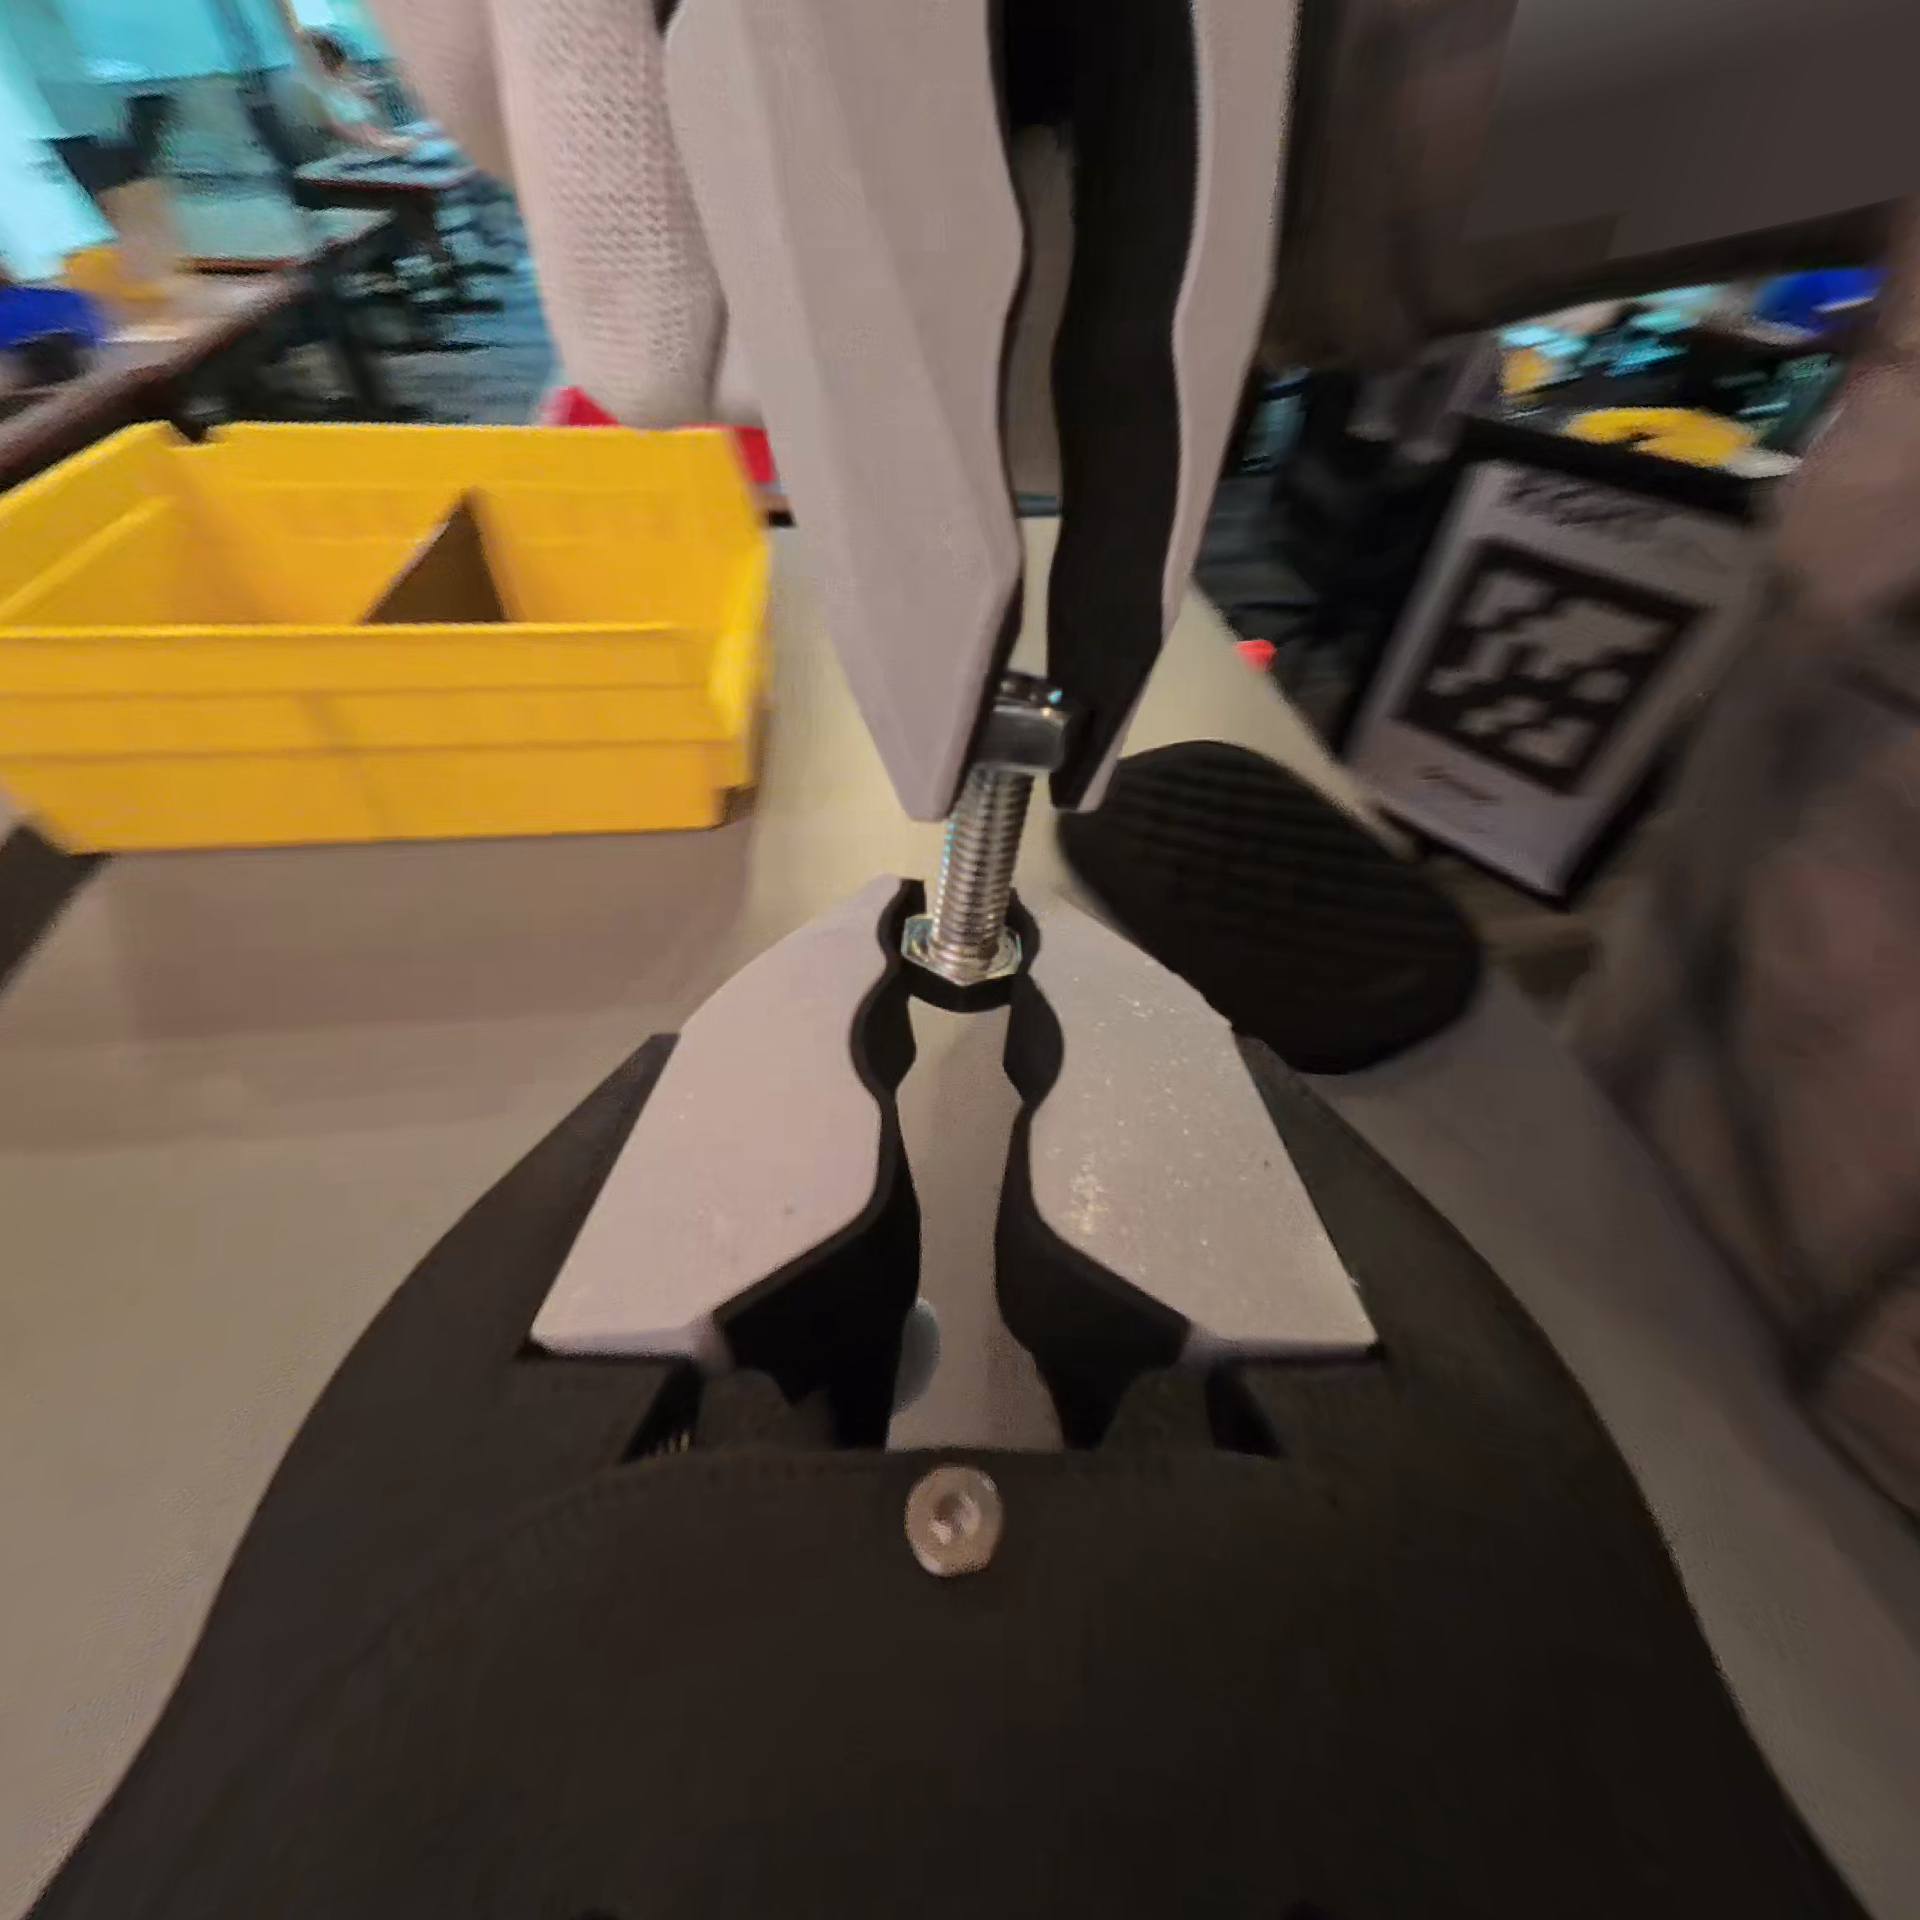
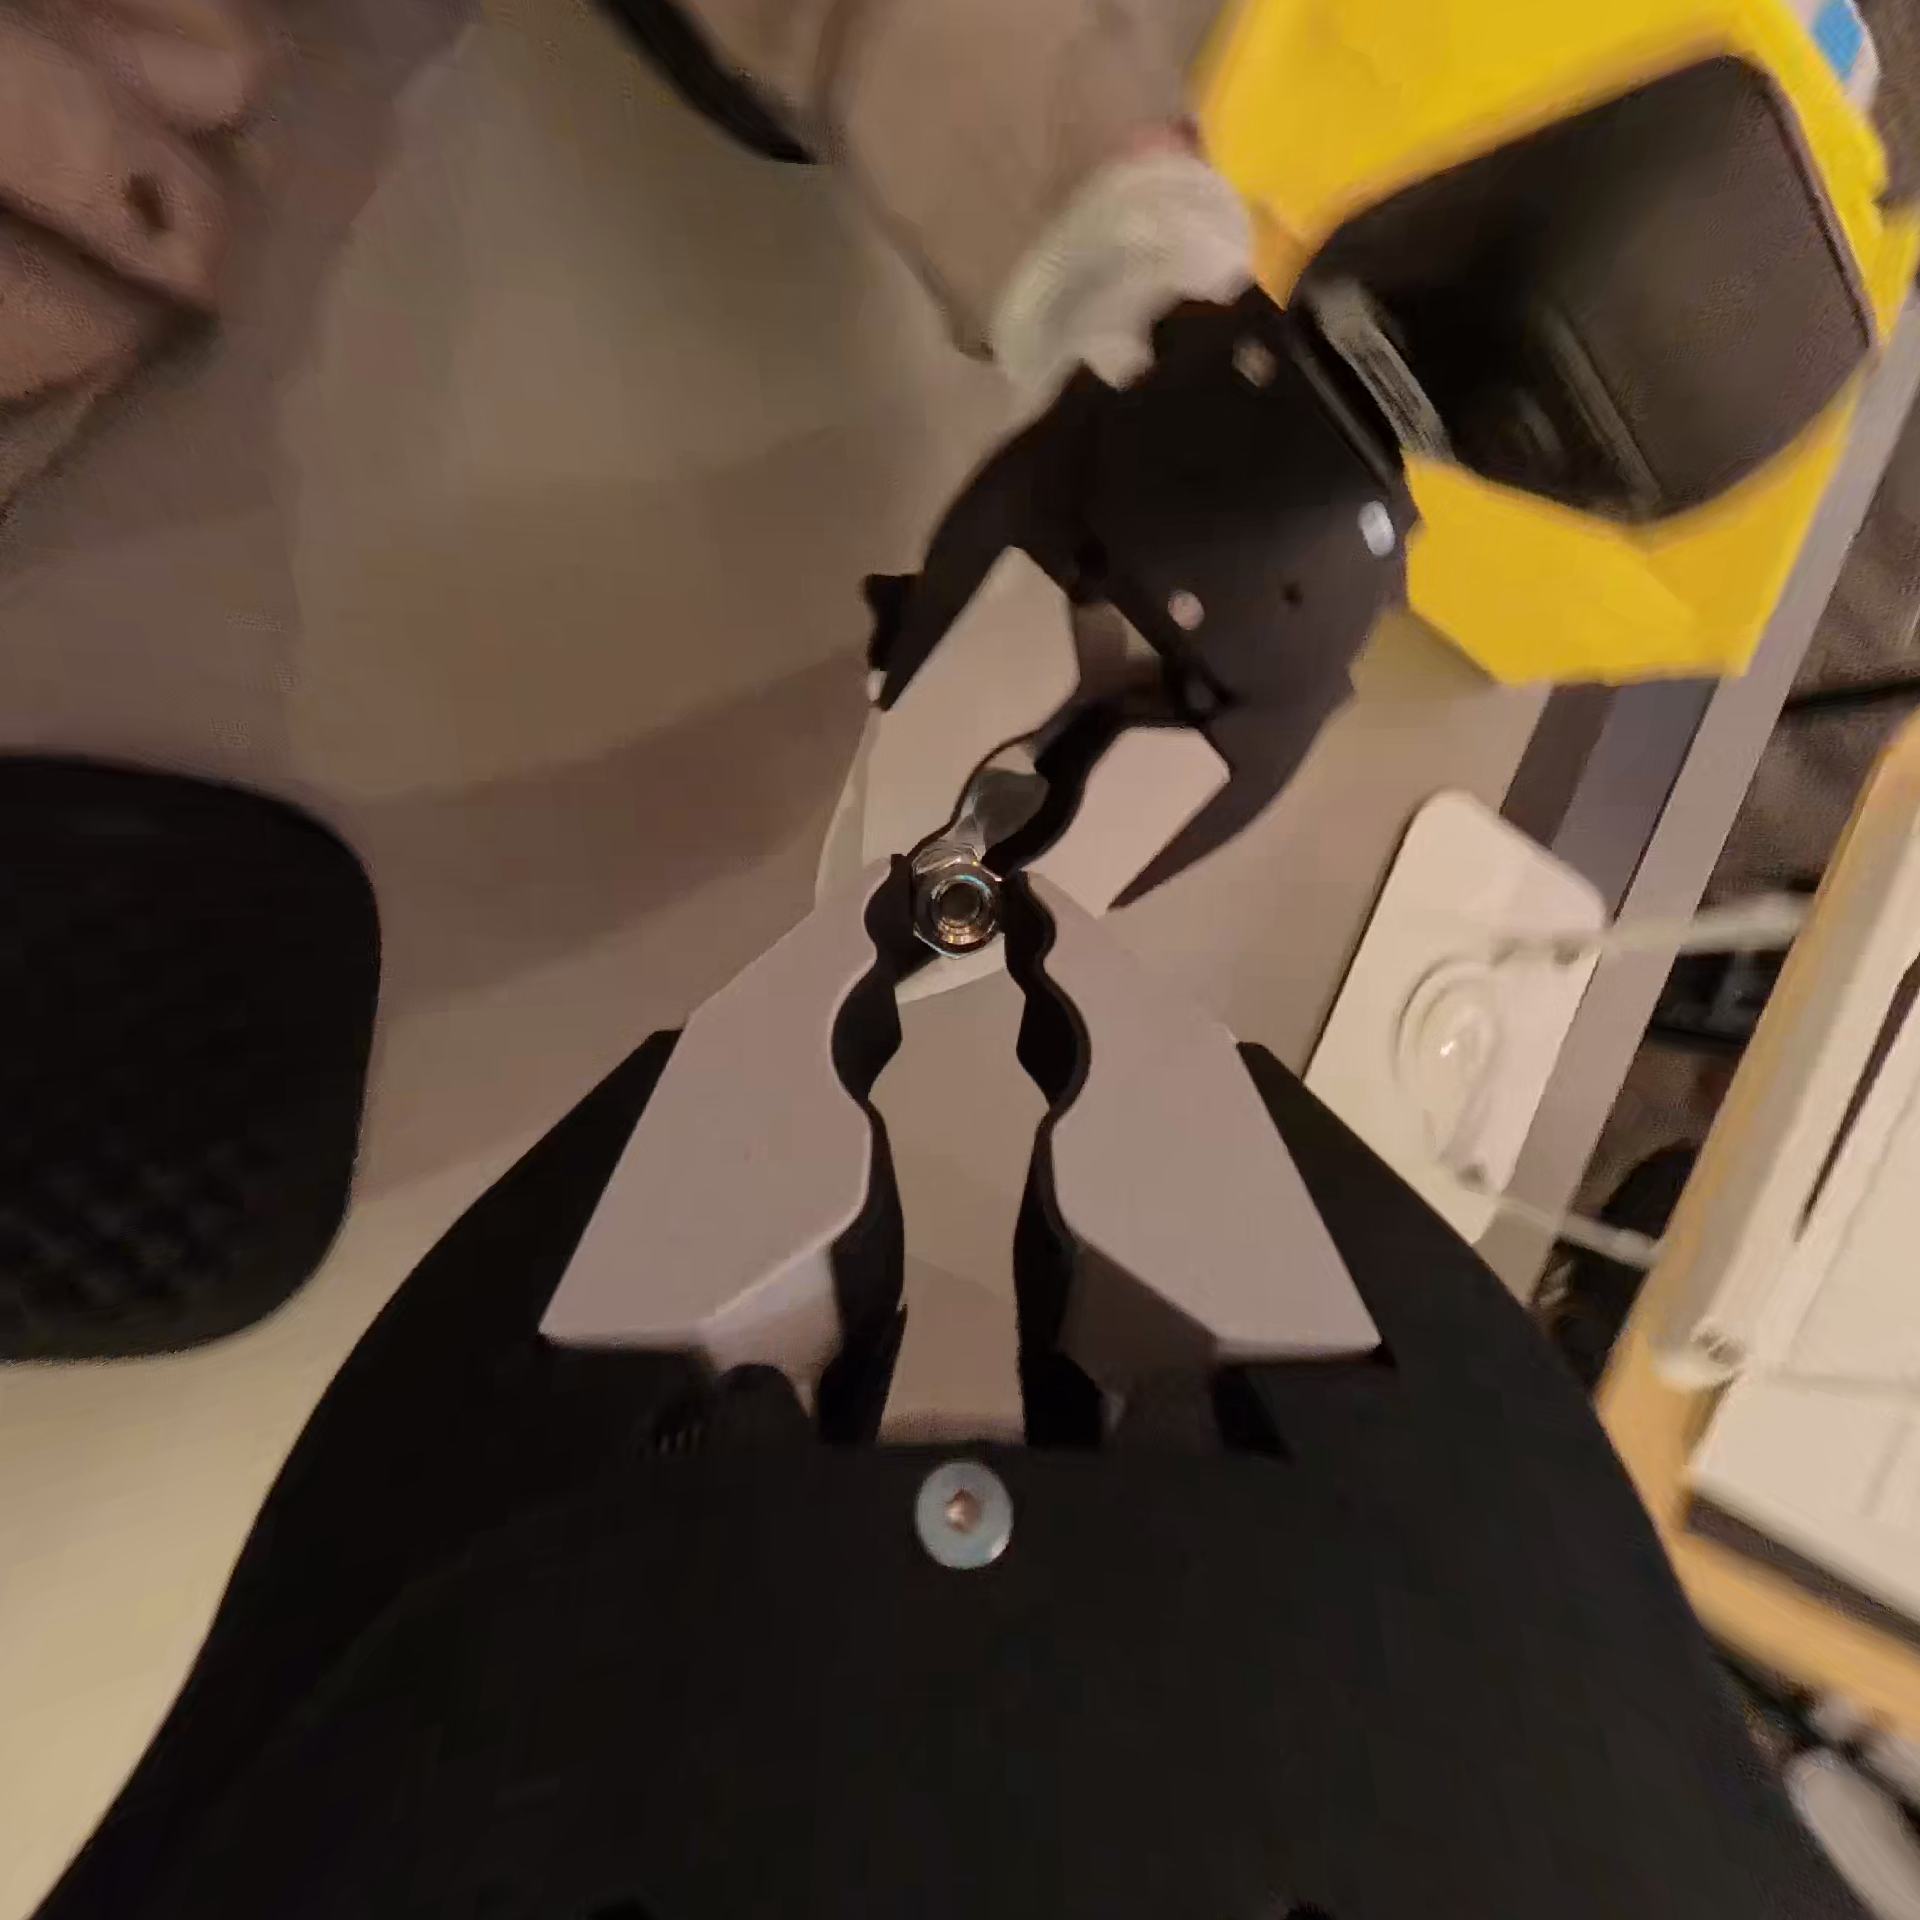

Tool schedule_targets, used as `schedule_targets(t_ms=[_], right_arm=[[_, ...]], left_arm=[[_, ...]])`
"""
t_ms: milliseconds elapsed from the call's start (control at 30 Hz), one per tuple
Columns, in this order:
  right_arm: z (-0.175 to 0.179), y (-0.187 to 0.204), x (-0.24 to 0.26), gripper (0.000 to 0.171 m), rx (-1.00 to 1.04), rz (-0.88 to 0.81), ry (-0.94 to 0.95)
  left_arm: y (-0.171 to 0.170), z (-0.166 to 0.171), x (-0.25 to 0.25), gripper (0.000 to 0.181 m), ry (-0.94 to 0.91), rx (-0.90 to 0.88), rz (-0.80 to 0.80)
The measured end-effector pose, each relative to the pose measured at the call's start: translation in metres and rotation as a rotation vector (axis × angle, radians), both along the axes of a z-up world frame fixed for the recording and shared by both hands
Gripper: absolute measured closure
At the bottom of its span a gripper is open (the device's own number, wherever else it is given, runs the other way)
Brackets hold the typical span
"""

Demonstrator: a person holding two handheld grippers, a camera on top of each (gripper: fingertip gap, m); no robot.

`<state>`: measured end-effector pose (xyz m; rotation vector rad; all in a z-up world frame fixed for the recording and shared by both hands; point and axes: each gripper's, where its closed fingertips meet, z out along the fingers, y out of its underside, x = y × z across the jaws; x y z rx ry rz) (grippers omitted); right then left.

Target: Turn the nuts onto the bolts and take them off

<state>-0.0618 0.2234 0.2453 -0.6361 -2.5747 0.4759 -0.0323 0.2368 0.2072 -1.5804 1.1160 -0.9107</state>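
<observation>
No readable text in either view. Only marking: a black-and-white fiducial-style pattern on the white box (image 1: 1538, 675) at right in the left wrist view, with blurred print above it that can't be made out. A blue sticker (image 2: 1839, 26) on the yellow housing is also illegible.

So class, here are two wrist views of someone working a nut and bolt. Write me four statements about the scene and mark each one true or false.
1. The left hand-held gripper is closed on the nut. True.
2. The bolt lies loose on the table. False: the right hand-held gripper holds it by the head, above the table.
3. The nut sits on the bolt's thread. True.
4. The yellow bin is piled with bolts. False: the compartments in view show none.
</observation>
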Motion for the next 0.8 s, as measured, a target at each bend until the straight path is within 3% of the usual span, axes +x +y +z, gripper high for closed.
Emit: schedule_targets(t_ms=[67, 200, 300, 400, 567, 700, 800], right_arm=[[0.006, -0.021, 0.007, 0.155, 0.068, 0.179, 0.015], [0.015, -0.051, 0.012, 0.155, 0.167, 0.349, 0.028], [0.017, -0.065, 0.016, 0.155, 0.23, 0.434, 0.017], [0.014, -0.067, 0.019, 0.155, 0.242, 0.436, -0.012], [0.042, -0.037, 0.014, 0.155, 0.101, 0.188, 0.096], [0.073, 0.045, 0.033, 0.155, 0.122, -0.188, 0.22], [0.067, 0.118, 0.082, 0.155, 0.172, -0.468, 0.183]], left_arm=[[-0.03, 0.008, 0.007, 0.168, -0.07, -0.054, -0.182], [-0.076, 0.018, 0.009, 0.168, -0.199, -0.161, -0.478], [-0.096, 0.017, 0.014, 0.168, -0.222, -0.192, -0.603], [-0.096, 0.012, 0.018, 0.168, -0.202, -0.193, -0.596], [-0.051, 0.01, 0.005, 0.168, -0.229, -0.159, -0.357], [-0.023, 0.011, -0.008, 0.168, -0.247, -0.121, -0.202], [-0.014, 0.008, -0.009, 0.168, -0.244, -0.105, -0.15]])
